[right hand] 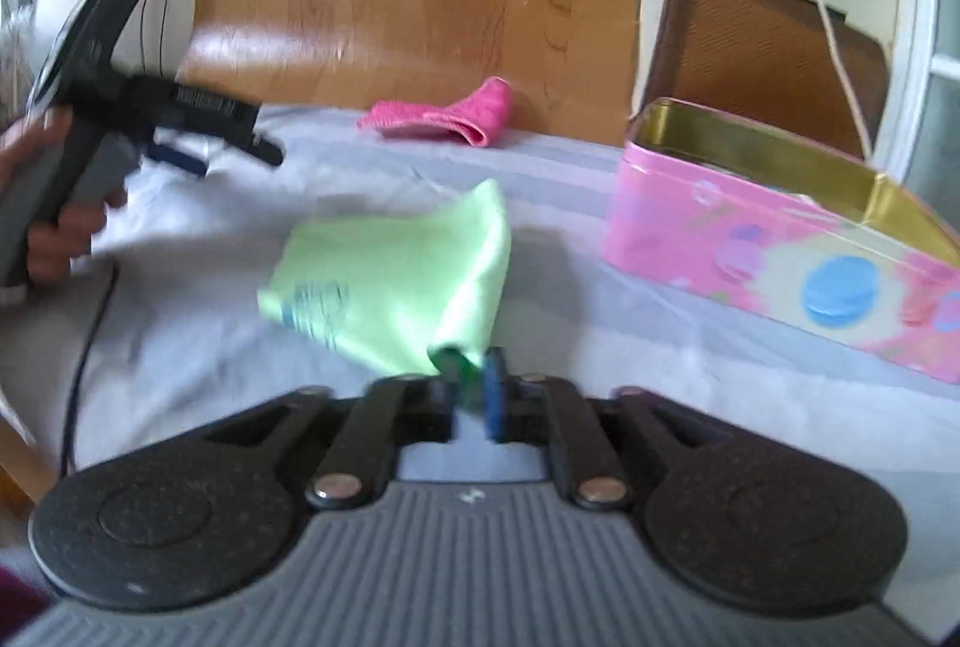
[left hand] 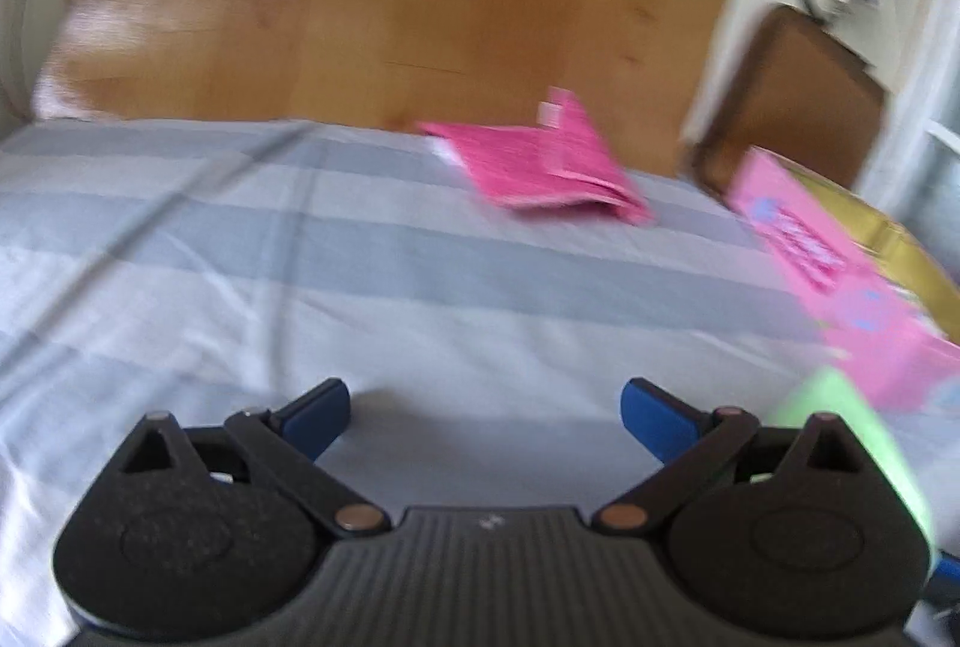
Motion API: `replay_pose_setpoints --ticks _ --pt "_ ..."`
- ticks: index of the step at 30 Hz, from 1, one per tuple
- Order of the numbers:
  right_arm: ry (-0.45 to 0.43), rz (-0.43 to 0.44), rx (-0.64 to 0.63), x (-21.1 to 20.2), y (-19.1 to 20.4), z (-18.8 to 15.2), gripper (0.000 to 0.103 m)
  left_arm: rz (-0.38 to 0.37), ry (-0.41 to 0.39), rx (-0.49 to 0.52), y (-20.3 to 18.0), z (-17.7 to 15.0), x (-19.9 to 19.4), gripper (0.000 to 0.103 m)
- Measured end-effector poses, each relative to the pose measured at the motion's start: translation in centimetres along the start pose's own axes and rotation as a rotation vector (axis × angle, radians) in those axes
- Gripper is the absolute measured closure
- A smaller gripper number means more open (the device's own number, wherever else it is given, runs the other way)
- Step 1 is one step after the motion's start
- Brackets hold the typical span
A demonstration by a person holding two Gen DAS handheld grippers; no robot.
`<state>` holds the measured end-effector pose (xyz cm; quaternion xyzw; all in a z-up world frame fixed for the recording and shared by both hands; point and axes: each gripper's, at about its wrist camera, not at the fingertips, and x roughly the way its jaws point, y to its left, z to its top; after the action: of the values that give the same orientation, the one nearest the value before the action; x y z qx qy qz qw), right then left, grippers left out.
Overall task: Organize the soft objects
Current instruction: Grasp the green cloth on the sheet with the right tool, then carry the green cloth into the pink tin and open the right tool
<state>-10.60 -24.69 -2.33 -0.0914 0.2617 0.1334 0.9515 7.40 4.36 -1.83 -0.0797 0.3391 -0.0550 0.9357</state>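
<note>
Since the right gripper [right hand: 471, 377] is pinching a corner of the green cloth [right hand: 396, 275], which trails ahead-left over the bed [right hand: 540, 227], the open pink tin [right hand: 750, 227] sits just right, while the left gripper [left hand: 486, 407] hangs wide open, empty.

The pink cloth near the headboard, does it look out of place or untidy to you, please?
Somewhat: the pink cloth lies loosely folded, one corner sticking up, apart from the open pink tin. The right tool grips only the green cloth.
</note>
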Motion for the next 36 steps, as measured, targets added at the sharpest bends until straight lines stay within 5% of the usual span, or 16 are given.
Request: replay_pose_setpoints --ticks 2,3,11,13,15,17,18,19,21,24,28,36 --pt "-0.03 -0.008 0.003 -0.7 -0.1 -0.1 0.037 -0.062 0.022 0.006 -1.6 -0.7 -0.6 0.003" --pt "-0.05 -0.003 0.007 -0.9 -0.2 0.0 0.033 -0.09 0.031 0.016 -2.6 -1.0 -0.9 0.003" --pt "-0.027 0.079 -0.001 3.1 0.8 1.2 0.025 -0.319 0.238 0.051 -10.0 -2.9 -2.4 0.0" --pt "-0.023 0.107 0.018 3.9 0.9 1.5 0.029 -0.329 0.278 0.062 -11.1 -3.5 -2.2 0.0" --pt "-0.028 0.177 0.039 4.0 0.9 1.8 0.072 -0.322 0.281 0.072 -11.8 -4.0 -2.4 0.001" --pt "-0.04 0.172 0.017 4.1 1.4 2.1 0.093 -0.315 0.28 0.087 -12.4 -4.1 -2.3 0.003" --pt "-0.057 0.157 -0.006 4.0 1.8 2.1 0.095 -0.312 0.279 0.088 -12.6 -4.0 -2.1 0.014" --pt "-0.077 0.151 -0.019 3.7 2.0 2.2 0.095 -0.313 0.276 0.089 -12.9 -4.0 -2.0 0.034" --pt "-0.134 0.137 -0.049 2.9 2.4 2.3 0.096 -0.324 0.272 0.091 -13.1 -3.9 -2.0 0.052" --pt "-0.223 0.064 -0.103 1.7 2.9 2.7 0.096 -0.382 0.278 0.103 -14.0 -3.3 -1.9 0.064" --pt "-0.342 -0.055 -0.115 0.7 2.1 3.9 0.096 -0.5 0.249 0.096 -15.8 -1.5 -2.4 0.064" --pt "-0.532 -0.287 -0.084 -0.4 -3.3 7.8 0.096 -0.671 0.093 0.237 -23.2 3.5 -5.5 0.063"
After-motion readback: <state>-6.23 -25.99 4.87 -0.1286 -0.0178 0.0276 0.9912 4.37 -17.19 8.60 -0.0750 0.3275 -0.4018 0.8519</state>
